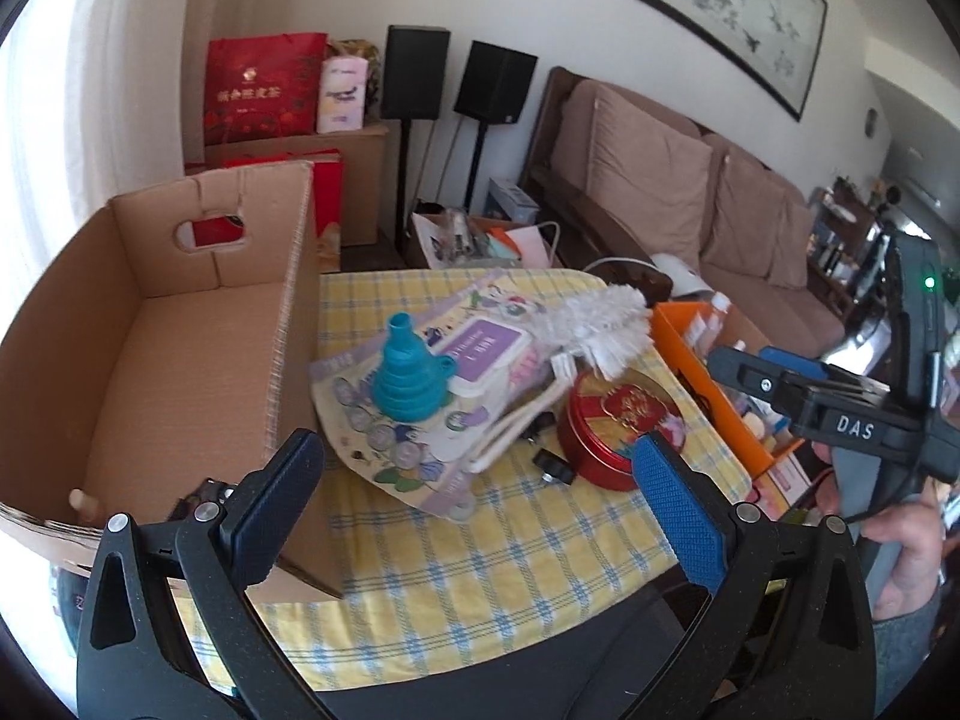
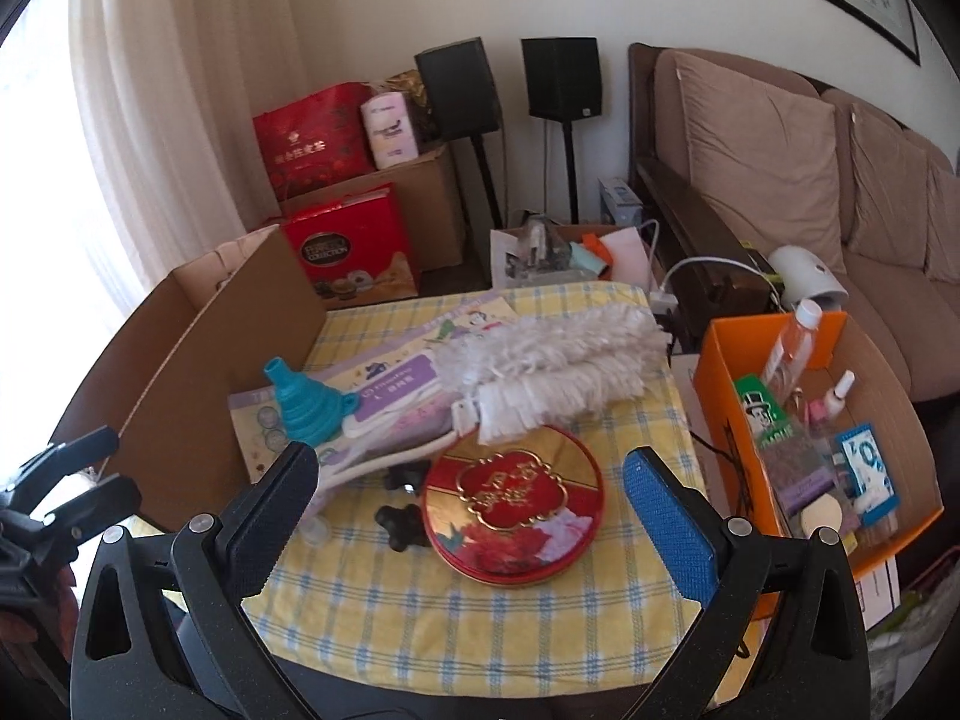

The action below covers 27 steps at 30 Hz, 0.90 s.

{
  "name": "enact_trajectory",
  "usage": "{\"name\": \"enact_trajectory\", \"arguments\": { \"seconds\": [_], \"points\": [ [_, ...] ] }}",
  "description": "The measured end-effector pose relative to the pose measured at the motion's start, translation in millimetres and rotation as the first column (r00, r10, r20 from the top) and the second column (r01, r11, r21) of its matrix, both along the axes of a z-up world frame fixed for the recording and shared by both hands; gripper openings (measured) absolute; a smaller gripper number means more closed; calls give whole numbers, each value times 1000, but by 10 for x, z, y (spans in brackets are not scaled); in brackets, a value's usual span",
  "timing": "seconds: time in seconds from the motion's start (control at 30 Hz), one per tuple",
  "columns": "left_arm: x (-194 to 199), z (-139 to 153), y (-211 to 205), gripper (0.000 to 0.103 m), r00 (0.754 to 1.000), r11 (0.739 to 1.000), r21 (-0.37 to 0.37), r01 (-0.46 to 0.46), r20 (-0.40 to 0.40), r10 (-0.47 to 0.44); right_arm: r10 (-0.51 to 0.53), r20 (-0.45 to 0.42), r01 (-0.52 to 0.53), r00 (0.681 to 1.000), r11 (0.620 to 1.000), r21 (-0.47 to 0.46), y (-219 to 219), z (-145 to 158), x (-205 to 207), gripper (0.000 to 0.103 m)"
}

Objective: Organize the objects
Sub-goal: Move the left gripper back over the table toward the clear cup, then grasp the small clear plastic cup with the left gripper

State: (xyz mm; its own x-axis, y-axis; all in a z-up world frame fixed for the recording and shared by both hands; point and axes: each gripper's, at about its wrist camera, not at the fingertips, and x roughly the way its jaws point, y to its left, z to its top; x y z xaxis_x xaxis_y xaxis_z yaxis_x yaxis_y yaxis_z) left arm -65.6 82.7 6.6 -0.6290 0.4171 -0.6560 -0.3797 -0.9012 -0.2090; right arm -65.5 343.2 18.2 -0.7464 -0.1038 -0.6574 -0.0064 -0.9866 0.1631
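Both my left gripper and right gripper hung released above the table. The teal funnel rested on the pouch beside the empty cardboard box. Sorting seemed unstarted; next required closing on one item.

A table fills the lower middle of the right wrist view. At its left stands a big cardboard box; at its right a smaller box holding bottles. Between them lies a flat pack with a funnel on it — a duster lies right of the funnel, a round tin in front.
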Motion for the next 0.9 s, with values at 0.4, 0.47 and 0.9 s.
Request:
{"name": "enact_trajectory", "arguments": {
  "seconds": [0.4,0.47,0.9],
  "points": [
    [275,-437,393,102,997,989,-120,82,11,-81,19,48,-17,999,999,-52,48,-271,79,101],
    [302,-522,400,98,997,989,-128,80,14,-79,26,49,-23,998,998,-66,35,-297,102,98],
    [88,-1023,337,65,995,992,-125,-29,88,41,103,96,-96,990,993,-73,-210,-477,175,64]
  ]
}}
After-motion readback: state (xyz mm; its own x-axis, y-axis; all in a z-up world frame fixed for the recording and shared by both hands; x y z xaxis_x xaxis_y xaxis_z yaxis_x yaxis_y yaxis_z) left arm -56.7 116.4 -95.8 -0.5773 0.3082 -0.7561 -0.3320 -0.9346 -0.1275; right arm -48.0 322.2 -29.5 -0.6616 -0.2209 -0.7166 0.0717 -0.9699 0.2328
